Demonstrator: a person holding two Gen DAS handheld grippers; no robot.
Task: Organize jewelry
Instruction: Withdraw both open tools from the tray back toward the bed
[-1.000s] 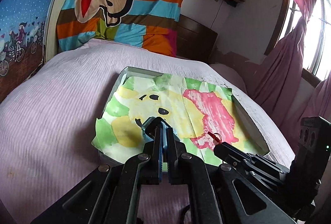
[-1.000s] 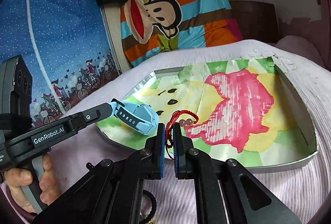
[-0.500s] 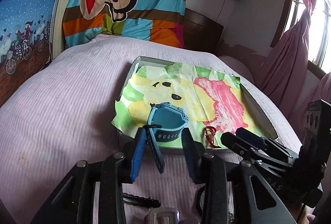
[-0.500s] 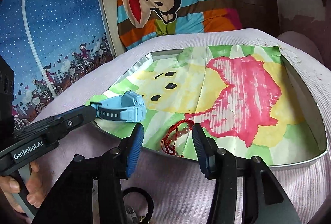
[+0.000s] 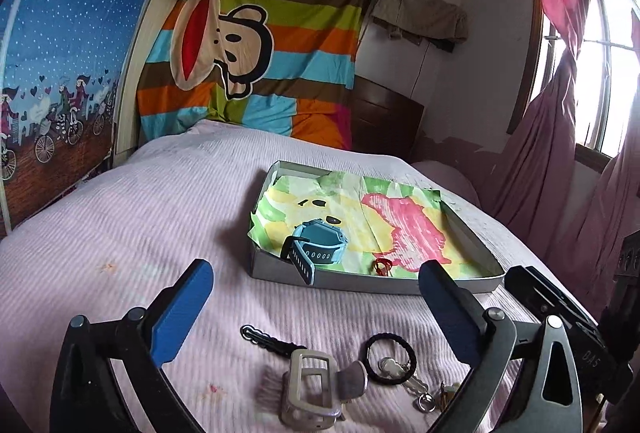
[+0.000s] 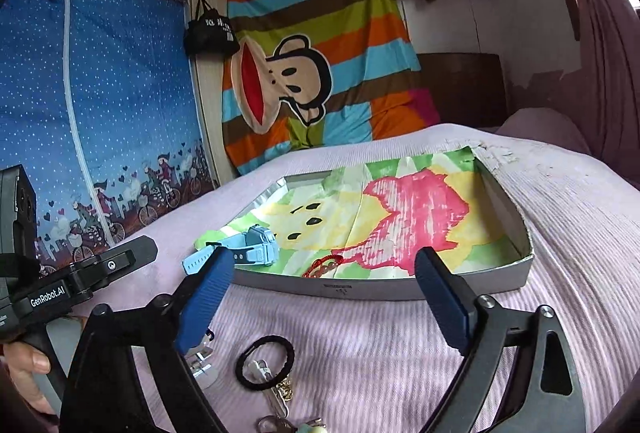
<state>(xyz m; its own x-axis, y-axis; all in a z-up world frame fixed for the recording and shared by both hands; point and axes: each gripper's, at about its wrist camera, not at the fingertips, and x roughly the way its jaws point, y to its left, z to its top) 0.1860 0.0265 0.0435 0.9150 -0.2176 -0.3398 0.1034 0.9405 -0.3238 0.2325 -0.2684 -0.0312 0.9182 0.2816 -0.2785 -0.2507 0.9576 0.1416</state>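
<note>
A grey shallow tray [image 5: 360, 283] [image 6: 360, 289] lined with colourful paper lies on the pink bed. A light blue watch [image 5: 318, 247] [image 6: 248, 247] rests at its near left corner, one strap hanging over the rim. A red cord bracelet [image 5: 382, 267] [image 6: 324, 267] lies just inside the near rim. My left gripper [image 5: 316, 275] is back from the tray, its jaws opening wide with nothing between the pads. My right gripper [image 6: 324, 259] is the same, jaws opening and holding nothing. Each gripper also shows in the other's view, the left gripper [image 6: 120, 261] at the left and the right gripper [image 5: 532, 285] at the right.
Close in front of the grippers on the bedspread lie a black hair tie [image 5: 390, 357] [image 6: 264, 361], a grey buckle-like clip [image 5: 310, 389], a black hairpin [image 5: 268, 339] and keys [image 5: 416, 389]. A striped monkey blanket hangs at the bed's head, pink curtains at the right.
Both grippers went from shut to wide open. The left let go of the blue watch, the right let go of the red bracelet, both now in the tray. Both pulled back.
</note>
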